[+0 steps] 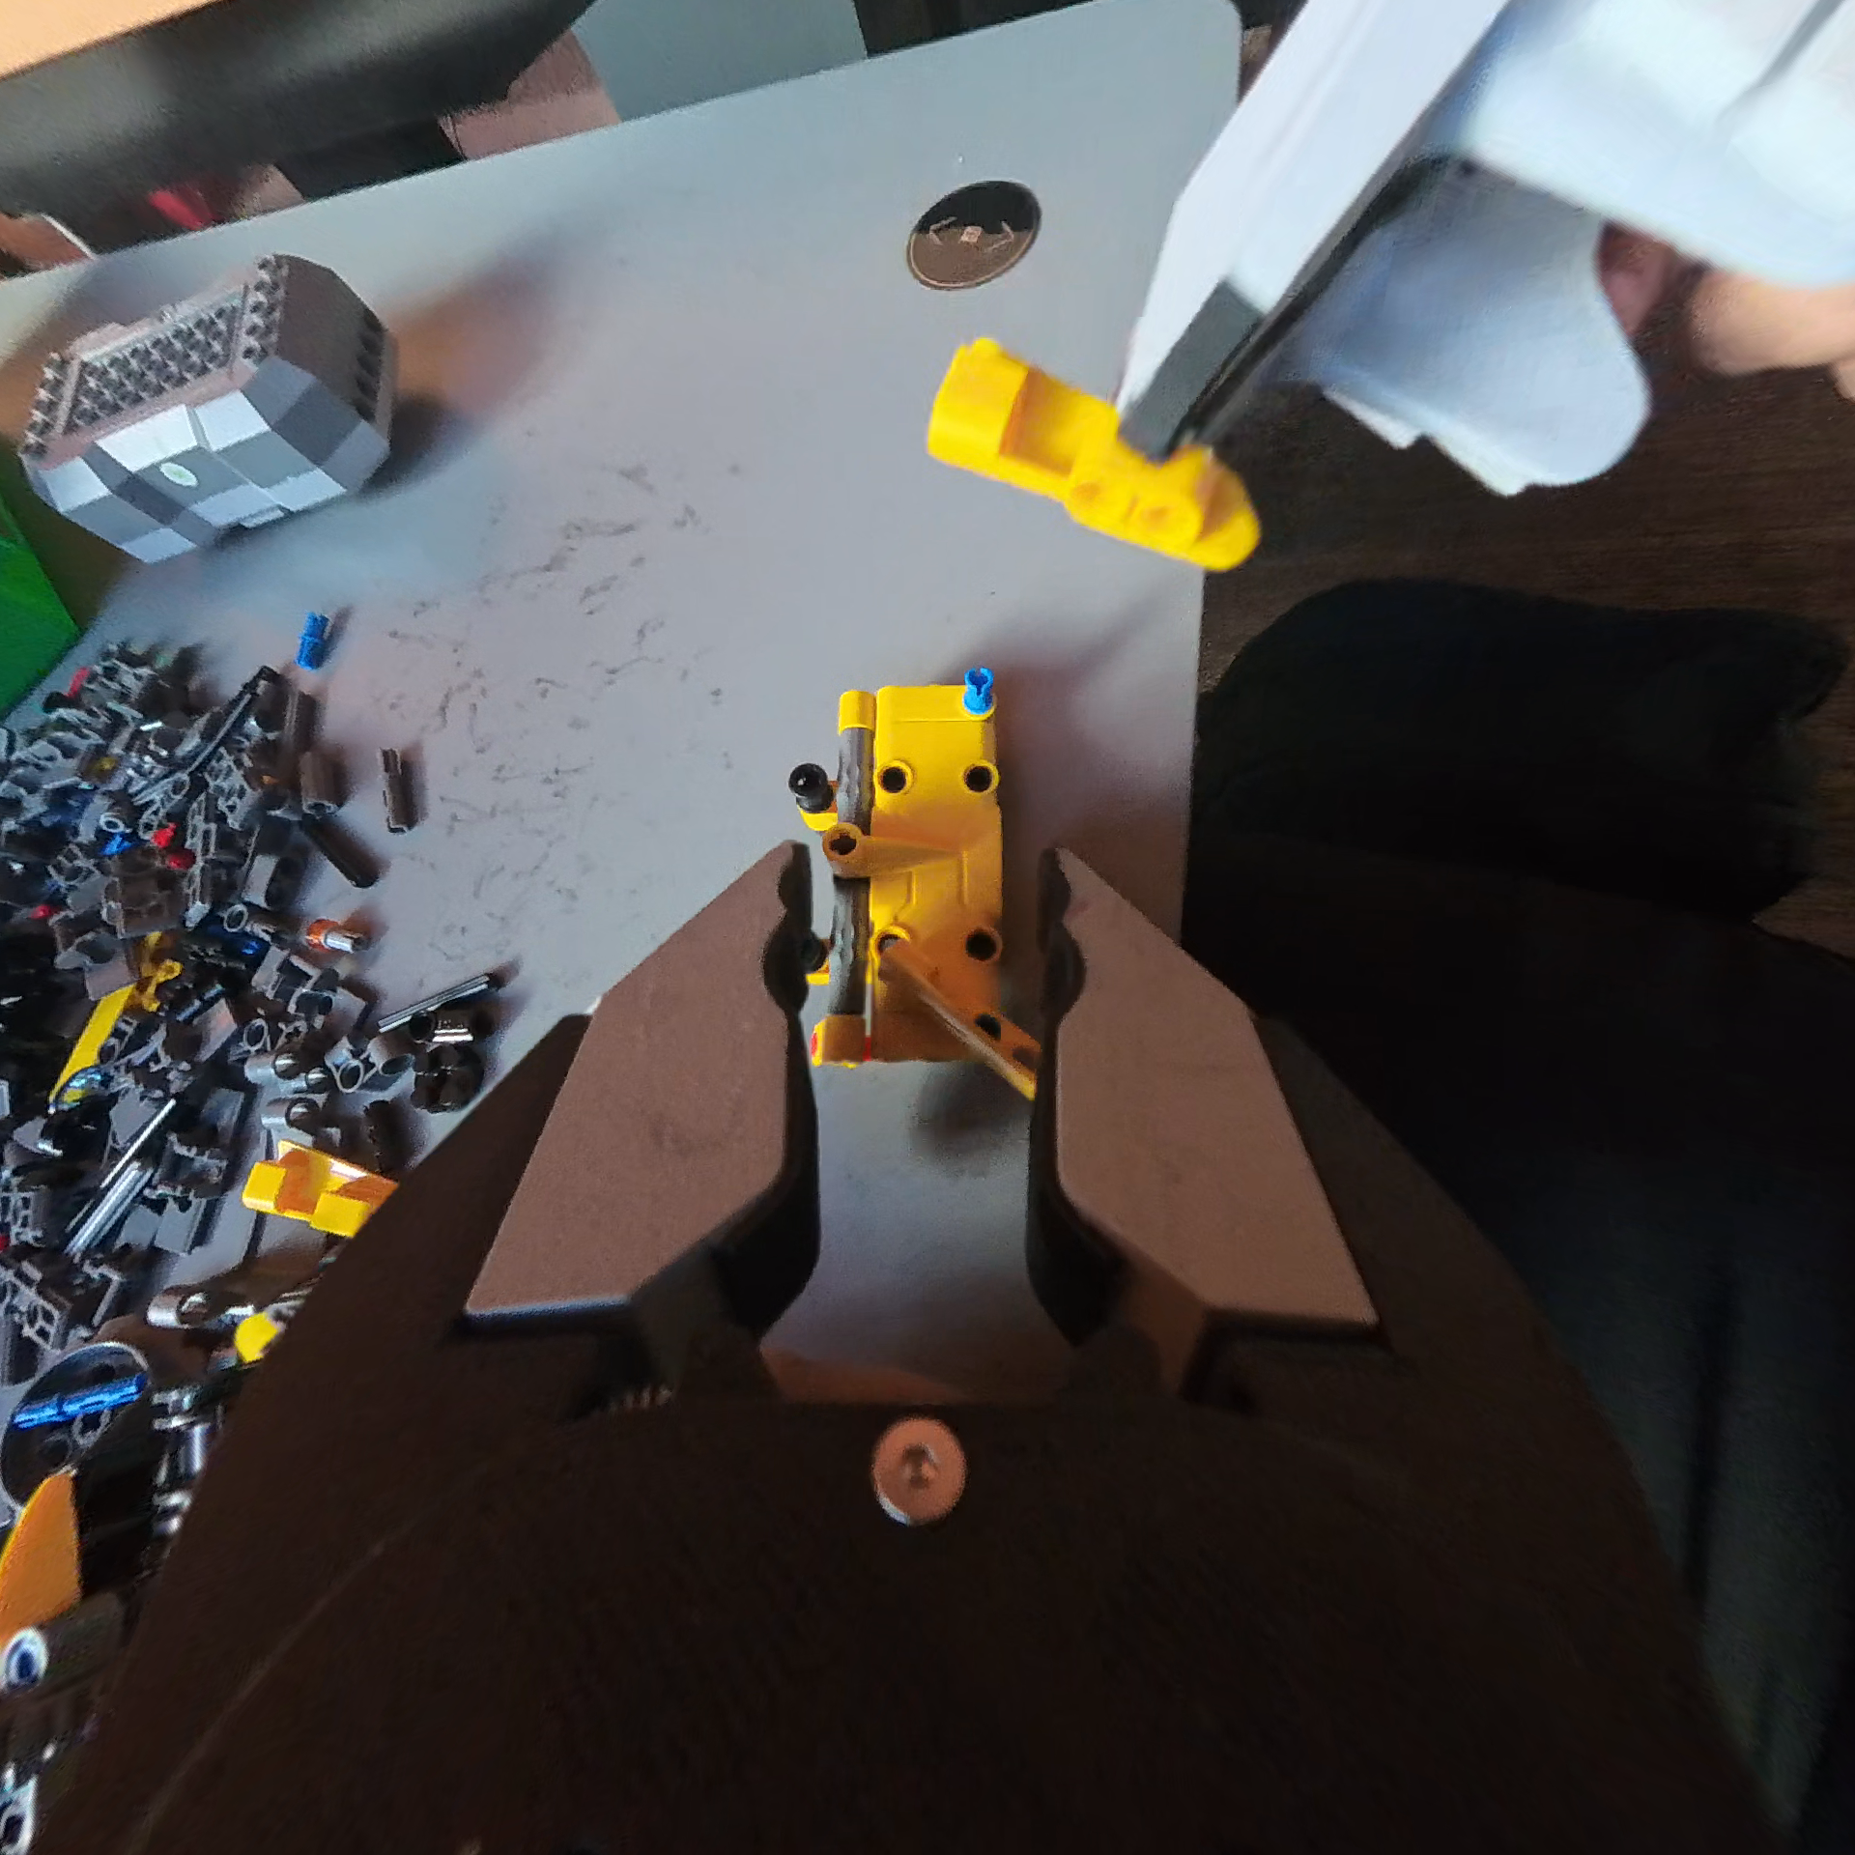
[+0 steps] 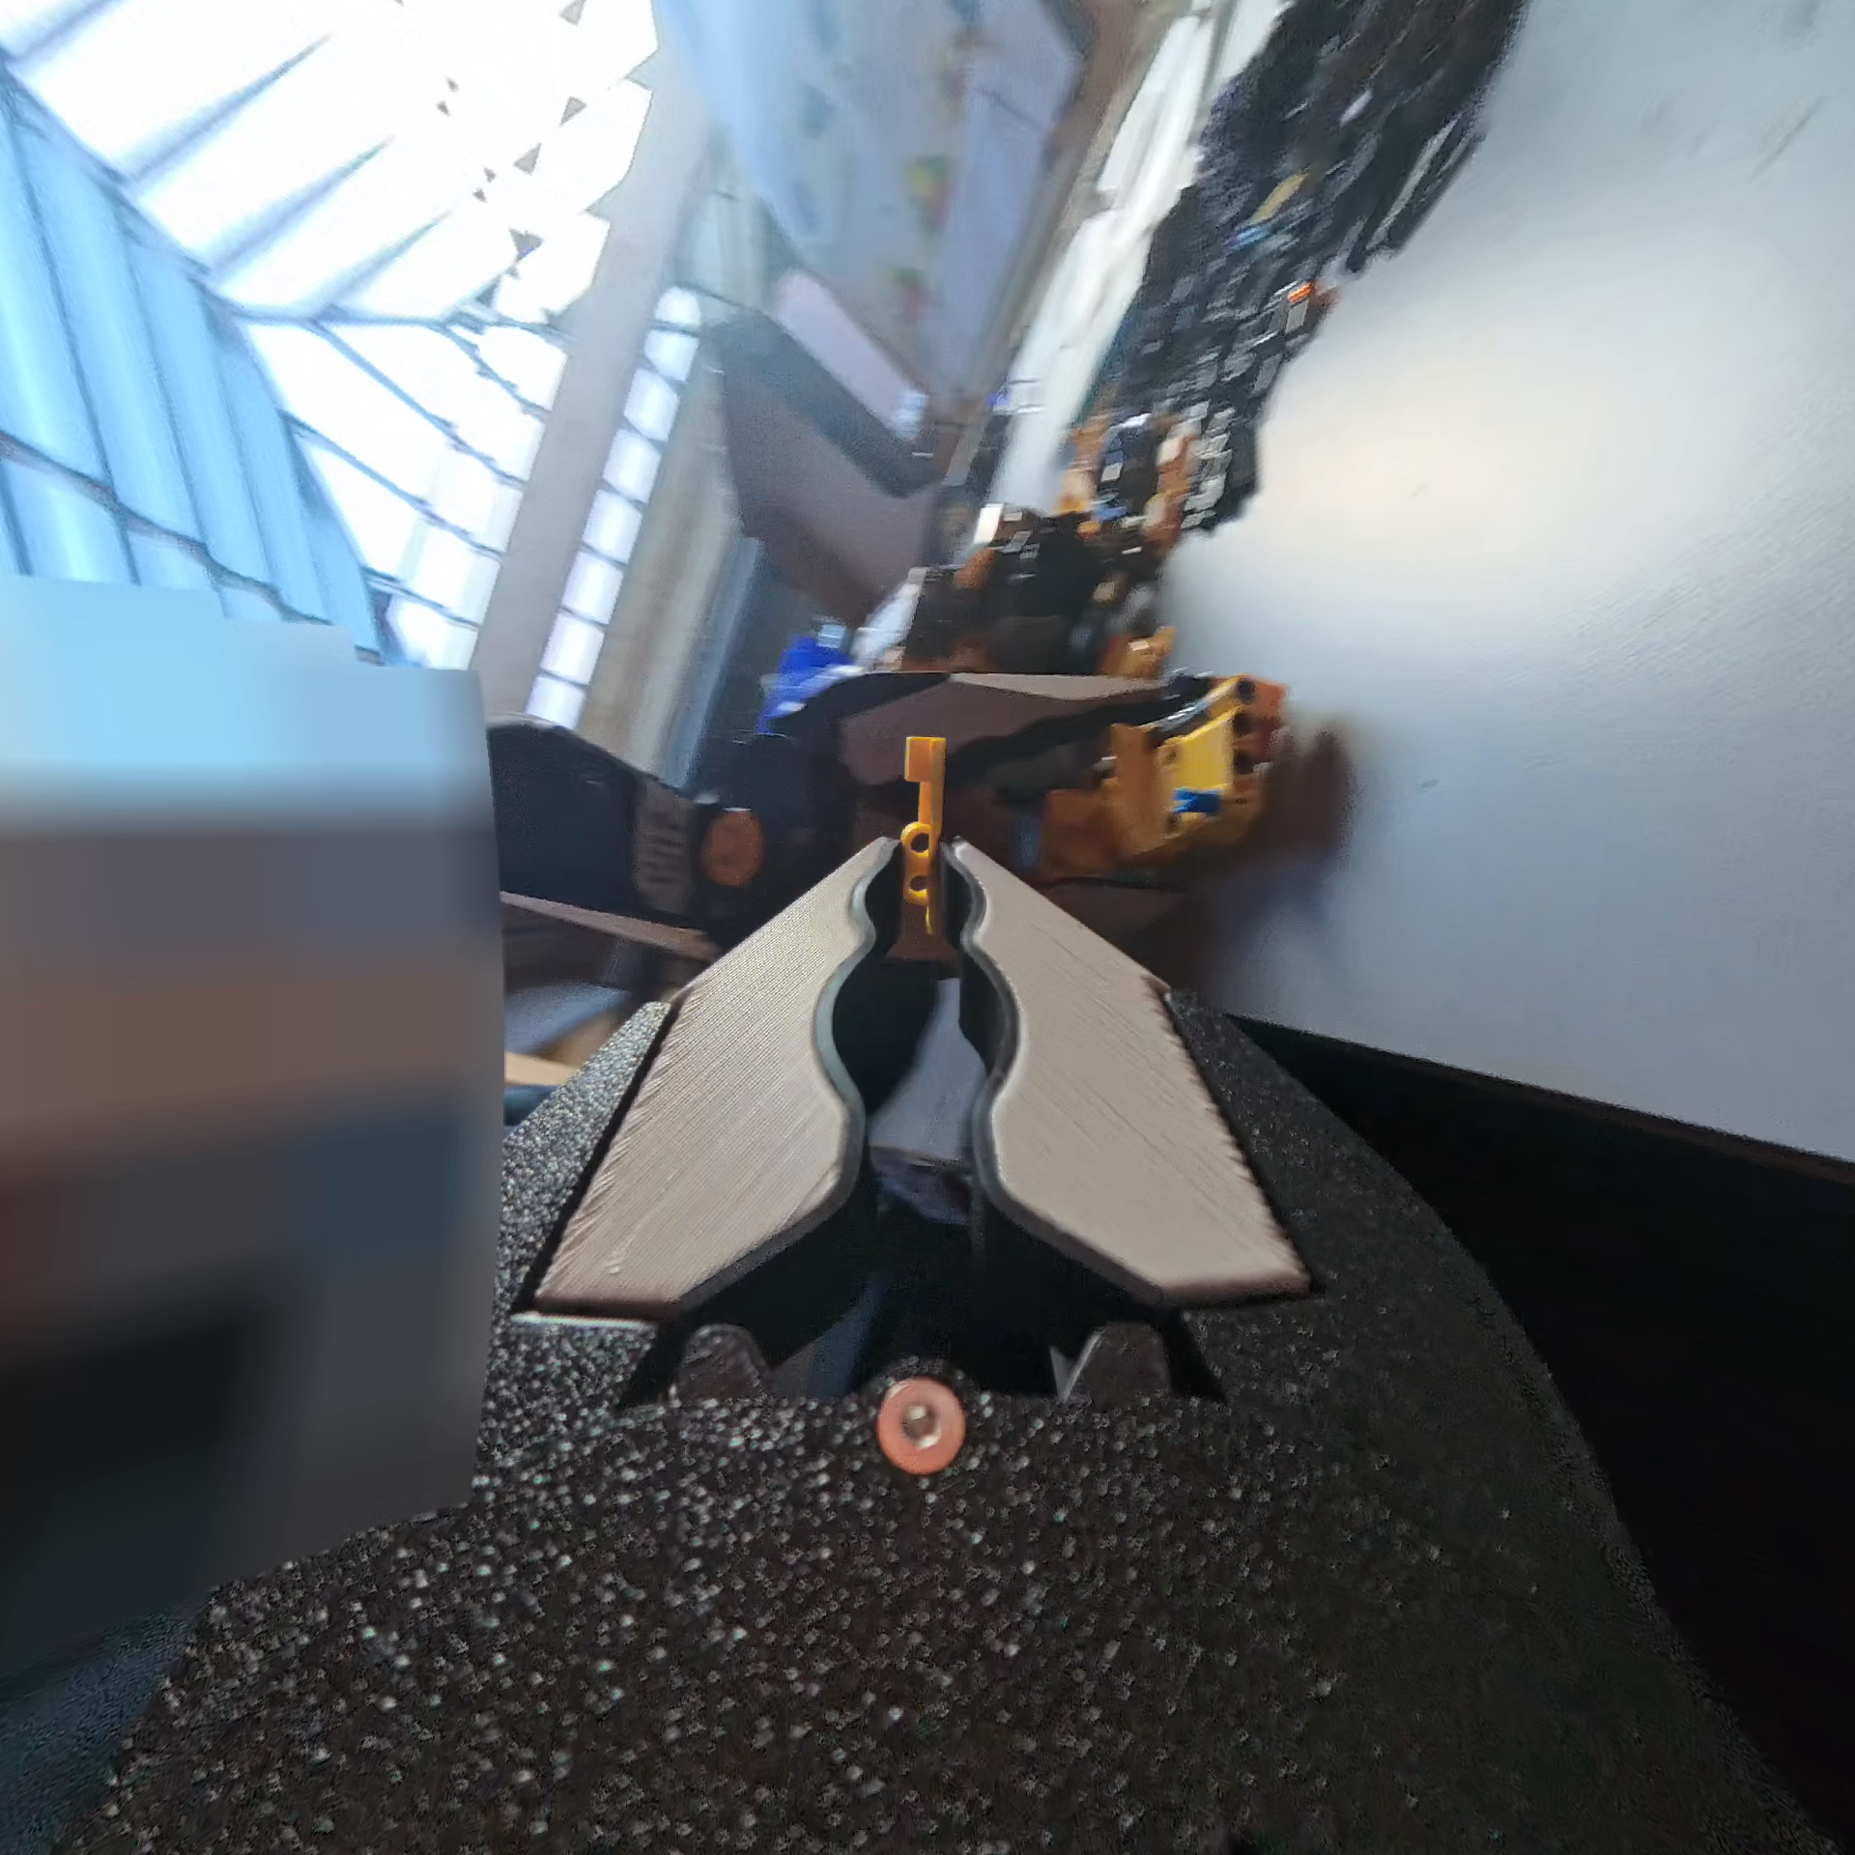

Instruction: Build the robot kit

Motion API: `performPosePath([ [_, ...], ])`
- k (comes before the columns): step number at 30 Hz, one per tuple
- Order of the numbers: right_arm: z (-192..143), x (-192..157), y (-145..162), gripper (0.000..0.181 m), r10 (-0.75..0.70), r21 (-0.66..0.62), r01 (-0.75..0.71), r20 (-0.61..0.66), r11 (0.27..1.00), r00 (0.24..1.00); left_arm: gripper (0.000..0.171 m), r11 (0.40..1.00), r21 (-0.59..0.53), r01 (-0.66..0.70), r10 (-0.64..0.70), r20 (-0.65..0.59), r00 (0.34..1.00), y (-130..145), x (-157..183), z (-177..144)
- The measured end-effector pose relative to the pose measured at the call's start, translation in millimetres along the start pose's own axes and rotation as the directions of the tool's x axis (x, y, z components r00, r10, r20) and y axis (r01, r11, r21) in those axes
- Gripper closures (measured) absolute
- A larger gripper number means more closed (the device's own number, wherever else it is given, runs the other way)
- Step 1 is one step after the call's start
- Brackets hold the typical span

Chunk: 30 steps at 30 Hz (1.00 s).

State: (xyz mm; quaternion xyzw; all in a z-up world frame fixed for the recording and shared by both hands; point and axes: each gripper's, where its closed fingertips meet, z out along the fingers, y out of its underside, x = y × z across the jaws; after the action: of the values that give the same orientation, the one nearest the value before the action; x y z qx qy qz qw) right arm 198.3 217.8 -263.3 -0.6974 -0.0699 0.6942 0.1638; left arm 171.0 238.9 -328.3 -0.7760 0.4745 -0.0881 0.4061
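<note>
My left gripper (image 1: 923, 903) is open and straddles a yellow brick assembly (image 1: 934, 863) that lies on the grey table (image 1: 703, 402). Its fingertips stand close on either side, the left one by the assembly's black pins. A blue pin (image 1: 979, 691) sticks out of the assembly's far end. My right gripper (image 2: 921, 853) is shut on a yellow brick piece (image 2: 921, 803) held edge-on. In the left wrist view this pale gripper (image 1: 1174, 432) holds the yellow piece (image 1: 1064, 442) in the air, beyond and to the right of the assembly. The right wrist view shows the assembly (image 2: 1184, 783) between the left gripper's dark fingers.
A pile of loose dark and yellow bricks (image 1: 151, 1004) covers the table's left side. A grey and white brick build (image 1: 211, 412) stands at the far left. A round dark disc (image 1: 972, 233) sits in the tabletop. The table edge and a dark seat (image 1: 1506, 903) lie right. Spacing between my two grippers at the tips: around 7 cm.
</note>
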Motion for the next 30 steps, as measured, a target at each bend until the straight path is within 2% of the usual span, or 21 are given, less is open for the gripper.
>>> performPosePath([
  [2,-0.6,14.5,-3.4,0.175,-0.118,-0.021,0.117,-0.165,0.993,0.979,0.133,1.0,-0.002,0.007,-0.007,-0.004,1.0,0.2,-0.4,1.0],
  [4,-3.0,28.8,-6.9,0.175,-0.225,-0.063,0.216,-0.309,0.974,0.924,0.141,1.0,-0.005,0.004,-0.004,0.0,1.0,0.9,-1.6,1.9],
  [7,-3.1,41.2,-8.8,0.175,-0.3,-0.101,0.284,-0.408,0.954,0.863,0.141,1.0,-0.007,0.015,-0.015,0.002,1.0,1.0,-2.7,2.6],
  [11,1.0,52.0,-4.3,0.175,-0.325,-0.11,0.31,-0.451,0.944,0.831,0.141,0.999,-0.015,0.037,-0.036,0.012,0.999,0.7,-4.0,3.7],
  [19,7.3,51.1,-3.3,0.175,-0.358,-0.04,0.381,-0.443,0.924,0.822,0.141,0.998,-0.019,0.052,-0.052,-0.006,0.999,0.6,-4.3,3.7],
  [24,2.3,47.9,-10.9,0.175,-0.433,-0.041,0.483,-0.513,0.875,0.741,0.141,0.999,-0.014,0.05,-0.05,0.011,0.999,0.4,-4.2,3.8],
  [30,0.6,52.0,-10.6,0.175,-0.536,-0.142,0.575,-0.586,0.806,0.607,0.141,0.999,-0.012,0.042,-0.042,0.01,0.999,-1.0,-1.4,4.1],
])
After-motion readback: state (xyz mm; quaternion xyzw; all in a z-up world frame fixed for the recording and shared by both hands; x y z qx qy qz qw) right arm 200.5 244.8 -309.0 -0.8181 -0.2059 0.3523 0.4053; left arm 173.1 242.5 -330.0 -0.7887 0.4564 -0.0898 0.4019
